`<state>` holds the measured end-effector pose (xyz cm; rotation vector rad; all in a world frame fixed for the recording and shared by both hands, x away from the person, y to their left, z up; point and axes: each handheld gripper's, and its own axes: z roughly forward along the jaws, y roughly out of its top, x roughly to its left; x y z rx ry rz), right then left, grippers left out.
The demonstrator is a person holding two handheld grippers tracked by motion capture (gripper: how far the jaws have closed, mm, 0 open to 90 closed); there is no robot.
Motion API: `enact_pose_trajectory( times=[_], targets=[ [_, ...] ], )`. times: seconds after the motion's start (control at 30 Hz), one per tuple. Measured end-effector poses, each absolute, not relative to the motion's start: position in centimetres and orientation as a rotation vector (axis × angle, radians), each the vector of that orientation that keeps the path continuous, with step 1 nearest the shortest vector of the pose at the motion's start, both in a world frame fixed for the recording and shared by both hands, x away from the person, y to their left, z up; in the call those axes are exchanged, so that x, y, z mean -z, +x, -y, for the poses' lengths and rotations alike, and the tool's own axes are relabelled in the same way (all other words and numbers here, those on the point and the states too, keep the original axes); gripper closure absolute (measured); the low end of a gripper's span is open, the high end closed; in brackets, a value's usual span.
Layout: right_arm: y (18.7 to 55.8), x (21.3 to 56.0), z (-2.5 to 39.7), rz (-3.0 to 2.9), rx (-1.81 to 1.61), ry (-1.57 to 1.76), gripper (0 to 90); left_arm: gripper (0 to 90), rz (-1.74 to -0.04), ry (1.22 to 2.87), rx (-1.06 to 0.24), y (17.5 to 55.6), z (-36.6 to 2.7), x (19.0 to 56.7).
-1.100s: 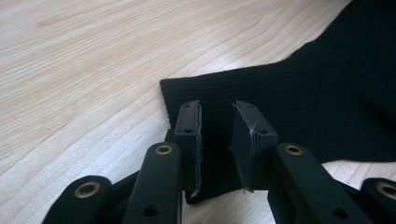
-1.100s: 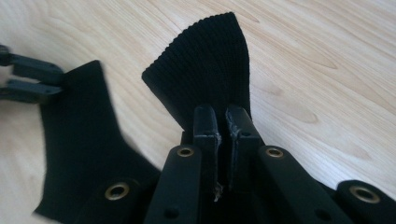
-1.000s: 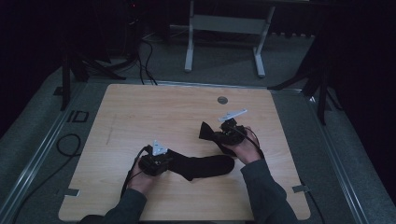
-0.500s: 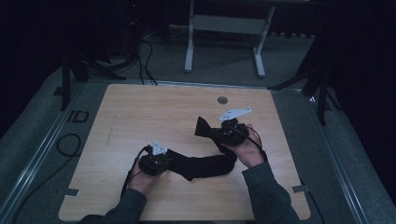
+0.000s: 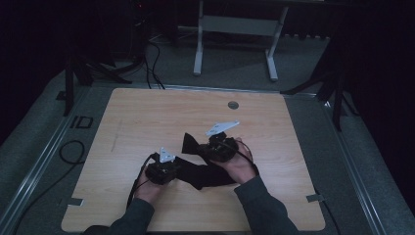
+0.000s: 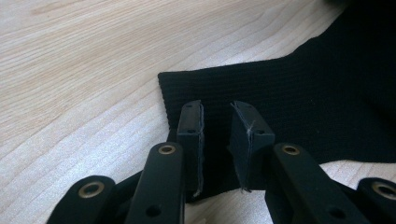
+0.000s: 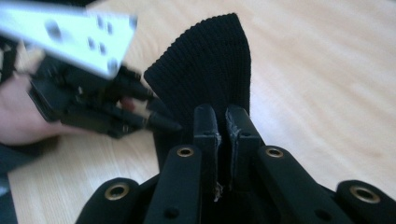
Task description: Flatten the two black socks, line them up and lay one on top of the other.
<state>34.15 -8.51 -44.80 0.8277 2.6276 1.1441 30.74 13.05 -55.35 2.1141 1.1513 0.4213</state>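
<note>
We hold a black knitted cloth (image 5: 205,171) on the wooden bench (image 5: 147,117), nearer the front edge than the back, about midway between the left and right edges. Our right hand-held gripper (image 7: 222,119) has its jaws pressed together on a fold of the cloth, whose ribbed end stands up above the jaws in the right gripper view; in the high view that raised end (image 5: 188,143) points toward the back-left corner. Our left hand-held gripper (image 6: 217,135) sits over the cloth's other end, just inside its edge, with its jaws slightly spread and the knit showing between them; they do not pinch it. From the high view the left hand-held gripper (image 5: 161,171) lies just beside the right one (image 5: 218,147), the cloth running between them. A round grommet (image 5: 233,105) sits near the back edge, well apart from the cloth. Cables (image 5: 142,176) trail off the front-left. Nothing stands between the hand-held grippers and the cloth.
</note>
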Motion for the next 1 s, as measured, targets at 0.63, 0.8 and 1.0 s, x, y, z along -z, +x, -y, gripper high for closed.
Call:
enact_pose_trajectory(
  times=[0.63,0.8,1.0],
  targets=[
    [34.6,50.6,4.5,-2.736,-0.959,0.972,84.0,83.4,-1.248,2.087,-0.421,30.6,-15.2,54.9],
    [34.6,51.4,4.2,-2.747,-0.929,0.986,83.9,84.9,-1.257,2.1,-0.407,30.5,-15.5,55.0],
    [34.7,52.2,3.8,-2.751,-0.894,1.013,83.8,86.3,-1.236,2.141,-0.41,30.4,-15.1,55.2]
  ],
)
